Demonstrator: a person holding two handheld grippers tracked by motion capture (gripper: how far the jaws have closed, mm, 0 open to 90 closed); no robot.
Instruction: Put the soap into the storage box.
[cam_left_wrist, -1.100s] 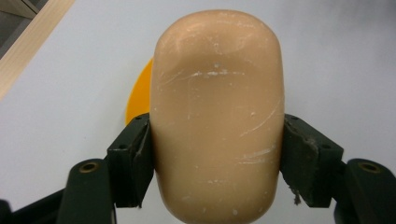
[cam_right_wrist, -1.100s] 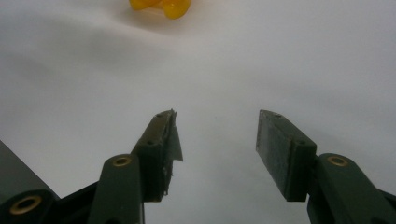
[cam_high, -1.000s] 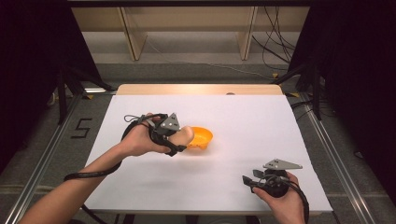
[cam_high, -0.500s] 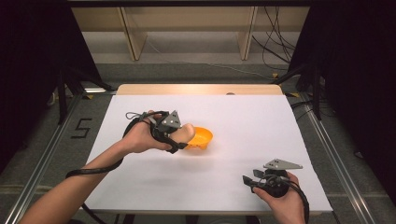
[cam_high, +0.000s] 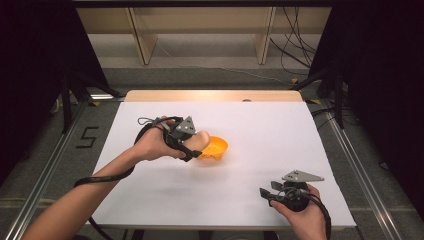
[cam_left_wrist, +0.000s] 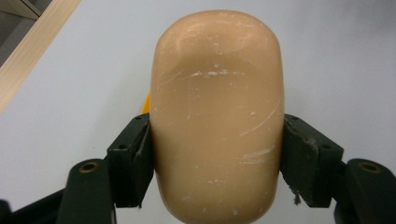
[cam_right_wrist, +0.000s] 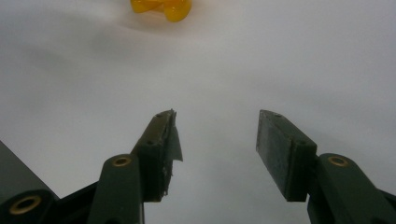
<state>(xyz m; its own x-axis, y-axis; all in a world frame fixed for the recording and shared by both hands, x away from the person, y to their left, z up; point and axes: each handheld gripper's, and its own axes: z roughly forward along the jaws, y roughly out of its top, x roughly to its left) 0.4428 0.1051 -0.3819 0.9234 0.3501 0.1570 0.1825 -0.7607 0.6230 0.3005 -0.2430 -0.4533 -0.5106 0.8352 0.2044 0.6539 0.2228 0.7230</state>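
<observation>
I am gripping a smooth tan rounded block, scuffed with pale scratches (cam_left_wrist: 217, 116), in my left gripper (cam_high: 186, 139), its jaws pressing both flanks, and holding it just beside or over the shallow orange plastic bowl (cam_high: 214, 148) mid-table. To do this well, I judge I should be lowering slowly, centring over the bowl's hollow, and releasing only once the block is resting. My right gripper (cam_right_wrist: 217, 144) is idling with its jaws apart and empty near the white table's (cam_high: 260, 125) front right corner. I am reading no writing on the block or the bowl; a "5" (cam_high: 86, 137) is marked on the floor at the table's left.

Black grippers (cam_high: 187, 142); grey triangular top plates; brass screws; 2 trailing black cables.
</observation>
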